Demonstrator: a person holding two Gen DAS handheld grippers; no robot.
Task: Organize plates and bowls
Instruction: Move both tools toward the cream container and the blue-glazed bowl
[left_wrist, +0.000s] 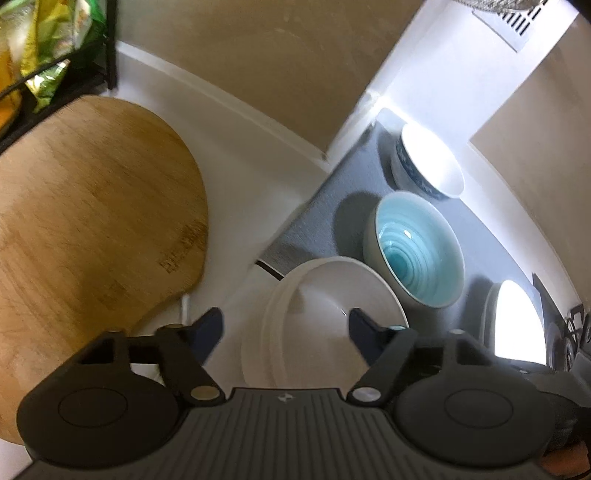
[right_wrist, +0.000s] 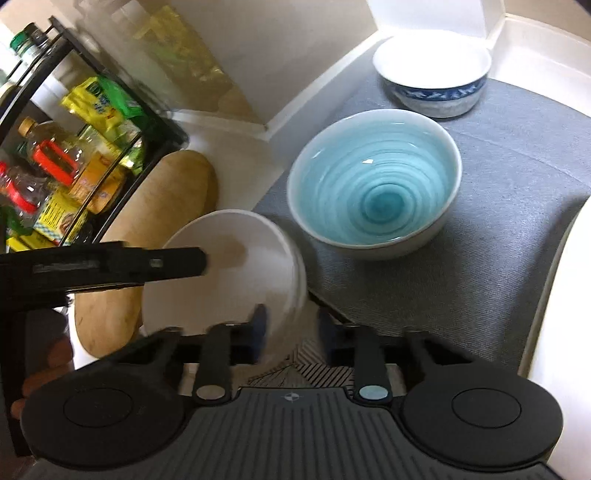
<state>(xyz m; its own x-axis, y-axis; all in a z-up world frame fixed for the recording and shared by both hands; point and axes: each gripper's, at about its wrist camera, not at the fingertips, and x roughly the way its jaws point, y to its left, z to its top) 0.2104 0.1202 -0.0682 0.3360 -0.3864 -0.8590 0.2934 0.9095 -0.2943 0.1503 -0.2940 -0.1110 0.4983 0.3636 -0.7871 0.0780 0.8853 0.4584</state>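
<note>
Our right claw grips the rim of the empty white ceramic bowl at the grey mat's edge; our left claw is open above it. The turquoise ringed bowl is empty.

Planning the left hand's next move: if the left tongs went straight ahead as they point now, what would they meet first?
Most likely the white plate, sitting directly between the open left tongs. The turquoise bowl lies beyond, to the right. Depth is uncertain.

1. The white surface is carrying a grey mat, a round wooden board and a black rack.
2. A turquoise bowl and a blue-patterned bowl are sitting on the mat.
</note>
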